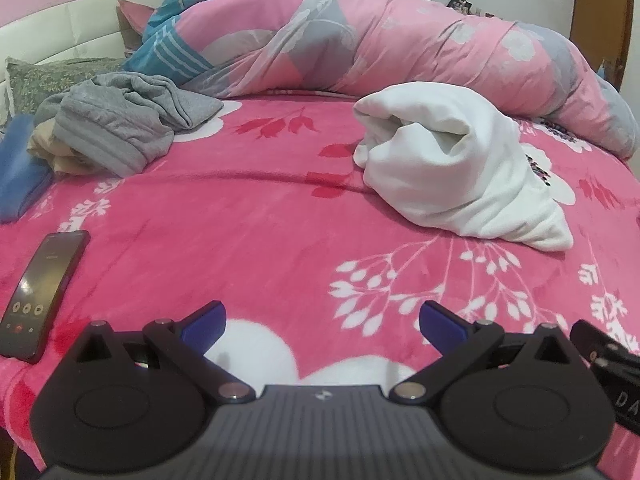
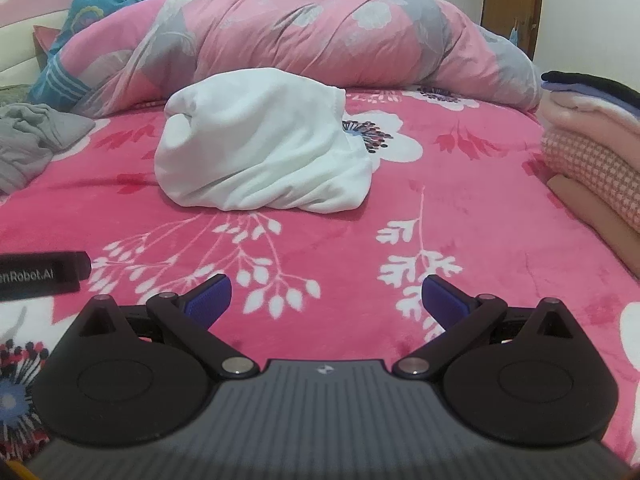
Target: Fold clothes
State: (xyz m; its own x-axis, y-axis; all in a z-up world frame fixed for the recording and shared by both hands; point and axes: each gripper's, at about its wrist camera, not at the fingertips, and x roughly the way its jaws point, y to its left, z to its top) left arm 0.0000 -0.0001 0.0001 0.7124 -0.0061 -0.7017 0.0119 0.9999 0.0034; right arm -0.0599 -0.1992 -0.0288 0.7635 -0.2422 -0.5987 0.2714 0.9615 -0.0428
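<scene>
- The right gripper (image 2: pixel 326 300) hangs over the pink floral blanket (image 2: pixel 328 240), its blue-padded jaws spread wide with nothing between them.
- A crumpled white garment (image 2: pixel 260 148) lies beyond the gripper, well apart from it.
- Behind the white garment stretches a rolled pink-and-grey duvet (image 2: pixel 320 36).
- Left of it sits a grey garment (image 2: pixel 32 136); right of it, a stack of folded clothes (image 2: pixel 596 140).

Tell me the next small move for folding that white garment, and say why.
Probably reach both tongs forward to the white garment and take hold of its near edge. It lies bunched on the pink blanket, untouched, while the left tongs and right tongs stand open and empty, short of it.
</scene>
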